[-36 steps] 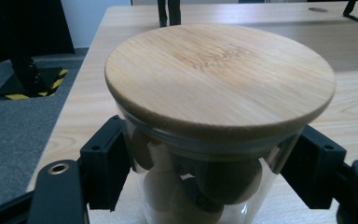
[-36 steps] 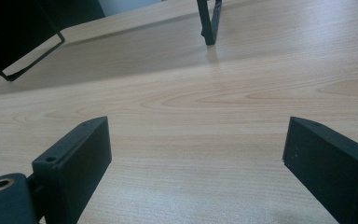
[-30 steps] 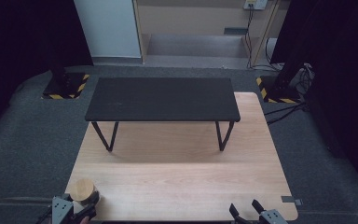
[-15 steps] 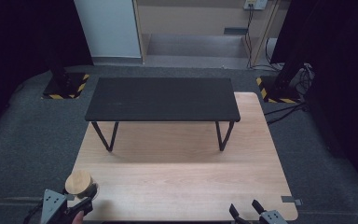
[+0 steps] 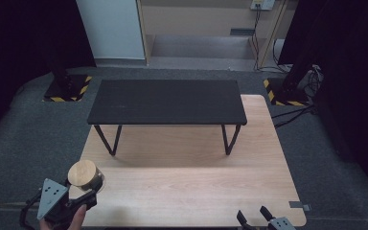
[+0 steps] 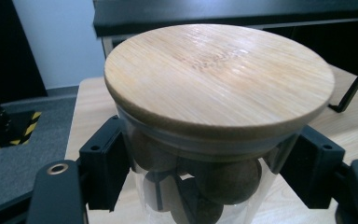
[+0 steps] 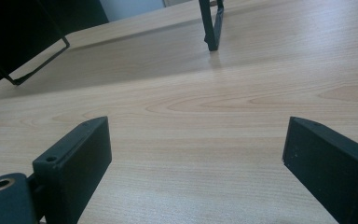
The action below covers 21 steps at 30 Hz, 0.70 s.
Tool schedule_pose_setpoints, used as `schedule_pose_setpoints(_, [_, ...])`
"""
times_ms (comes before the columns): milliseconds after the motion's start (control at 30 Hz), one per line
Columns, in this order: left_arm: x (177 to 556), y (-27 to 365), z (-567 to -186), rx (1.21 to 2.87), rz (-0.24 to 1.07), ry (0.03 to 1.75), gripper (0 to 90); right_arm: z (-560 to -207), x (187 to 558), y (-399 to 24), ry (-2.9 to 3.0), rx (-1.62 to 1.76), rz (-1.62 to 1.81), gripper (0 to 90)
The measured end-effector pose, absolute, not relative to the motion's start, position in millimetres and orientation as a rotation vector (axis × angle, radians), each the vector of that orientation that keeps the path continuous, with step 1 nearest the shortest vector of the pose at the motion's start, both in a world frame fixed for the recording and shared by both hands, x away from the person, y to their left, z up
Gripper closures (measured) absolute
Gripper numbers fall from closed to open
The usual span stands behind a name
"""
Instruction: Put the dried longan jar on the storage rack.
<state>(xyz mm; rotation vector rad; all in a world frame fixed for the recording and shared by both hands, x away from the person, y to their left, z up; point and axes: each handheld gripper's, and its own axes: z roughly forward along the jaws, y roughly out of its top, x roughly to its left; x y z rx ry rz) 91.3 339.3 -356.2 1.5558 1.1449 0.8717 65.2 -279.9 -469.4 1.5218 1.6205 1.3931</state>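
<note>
Left gripper view: fingers [image 6: 205,172] clamp a bamboo-lidded glass jar [image 6: 214,121] of brown balls [image 6: 226,179]; right gripper [image 7: 205,163] gapes empty.

Dim surroundings, overhead light; black low bench [image 5: 166,101] casts soft shadow on pale wooden tabletop [image 5: 191,191]. Round bamboo lid [image 6: 216,72] shows sheen, edges soft.

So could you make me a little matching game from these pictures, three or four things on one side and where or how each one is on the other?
Things:
1. jar
2. lid
3. black bench
4. right gripper

States or places:
a. stands on the far half of the wooden table
b. open, with nothing between its jaws
c. clear, held by the left gripper, with brown balls inside
d. round, pale wood, on top of the jar

Pairs: 1-c, 2-d, 3-a, 4-b
</note>
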Motion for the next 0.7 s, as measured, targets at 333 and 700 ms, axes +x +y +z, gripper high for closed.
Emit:
schedule_pose_setpoints(333, [107.7,333.3,-321.3,1.566,0.872,1.089,24.3,-472.1,64.6,-281.5,1.613,1.526,1.4,7.9])
schedule_pose_setpoints(700, [131.9,329.2,-289.4,1.565,0.857,1.044,24.3,-472.0,65.6,-283.7,1.607,1.527,1.403,7.9])
